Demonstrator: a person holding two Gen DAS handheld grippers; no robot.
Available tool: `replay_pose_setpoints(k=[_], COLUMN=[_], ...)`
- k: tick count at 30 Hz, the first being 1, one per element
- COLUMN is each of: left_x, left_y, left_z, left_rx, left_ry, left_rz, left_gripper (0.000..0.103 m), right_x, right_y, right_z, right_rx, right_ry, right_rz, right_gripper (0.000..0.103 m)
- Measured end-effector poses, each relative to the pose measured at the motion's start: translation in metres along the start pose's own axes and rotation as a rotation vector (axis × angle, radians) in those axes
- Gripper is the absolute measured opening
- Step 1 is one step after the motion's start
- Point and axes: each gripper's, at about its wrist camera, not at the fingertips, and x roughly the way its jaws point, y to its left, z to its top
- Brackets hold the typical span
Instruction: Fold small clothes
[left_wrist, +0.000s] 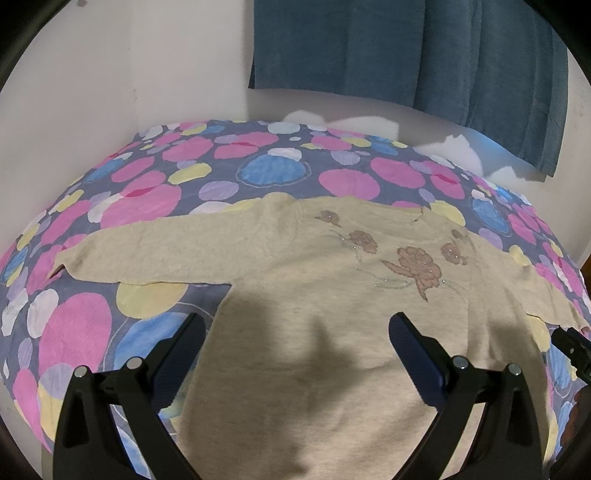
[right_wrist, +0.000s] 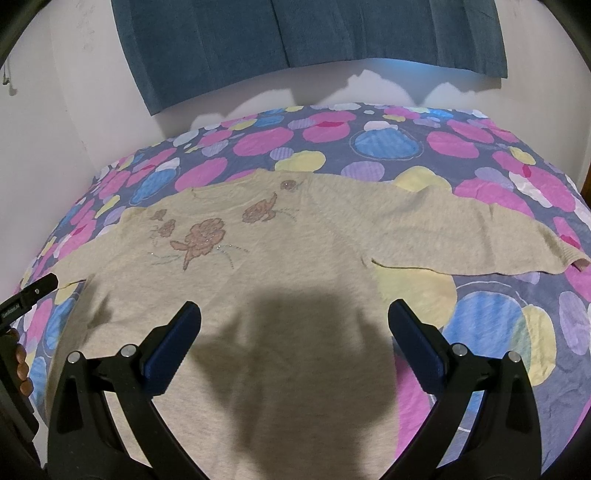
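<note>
A beige long-sleeved sweater (left_wrist: 295, 295) with brown flower embroidery lies flat and spread out on the bed, both sleeves stretched sideways. It also shows in the right wrist view (right_wrist: 280, 288). My left gripper (left_wrist: 297, 328) is open and empty, hovering above the sweater's lower left body. My right gripper (right_wrist: 293, 317) is open and empty above the sweater's lower right body. The left sleeve (left_wrist: 155, 251) reaches left; the right sleeve (right_wrist: 461, 240) reaches right. The right gripper's body shows at the left wrist view's right edge (left_wrist: 576, 350).
The bed cover (left_wrist: 147, 177) is grey-blue with pink, blue and yellow spots. A dark blue curtain (left_wrist: 406, 51) hangs on the white wall behind the bed. The bed's far edge meets the wall.
</note>
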Motion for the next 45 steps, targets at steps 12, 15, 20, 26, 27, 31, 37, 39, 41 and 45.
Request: replay_pose_setpoints(k=[12,15,20,26,27,31,37,39,41,45], left_x=[0.002,0.002,0.002,0.012,0.014,0.023,0.035,0.038,0.04,0.044], left_y=[-0.002,-0.004,-0.005,-0.003,-0.003,0.003,0.016,0.019,0.022,0.023], left_z=[0.005,0.005,0.005,0.007,0.006,0.004,0.003,0.003,0.003,0.001], left_rx=[0.006,0.006,-0.005,-0.016,-0.016,-0.026,-0.064,-0.074,-0.081,-0.075], left_ry=[0.013,0.013,0.019,0.039,0.046,0.068,0.074,0.078,0.085,0.101], left_rz=[-0.009,-0.009,-0.008,-0.006,-0.006,-0.006,-0.004,0.004,0.015,0.039], left_gripper=[0.099,0.099,0.099,0.099,0.099,0.099,0.099,0.099,0.099,0.099], right_x=[0.001,0.001,-0.004,-0.017,-0.02,-0.036,-0.044,-0.039,-0.031,-0.009], right_y=[0.002,0.001,-0.034,-0.116,-0.132,-0.214,-0.316,-0.342,-0.358,-0.39], right_z=[-0.002,-0.002,0.009,0.018,0.018,0.01,-0.008,-0.01,-0.01,-0.021], right_rx=[0.002,0.013,0.121,0.343,0.384,0.604,0.869,0.934,0.976,1.105], right_ry=[0.006,-0.001,-0.016,-0.067,-0.077,-0.13,-0.219,-0.224,-0.229,-0.208], right_rz=[0.001,-0.001,0.01,-0.005,-0.004,-0.025,-0.075,-0.099,-0.102,0.001], right_gripper=[0.101,0.101,0.101,0.101,0.101,0.101,0.101,0.1,0.097,0.071])
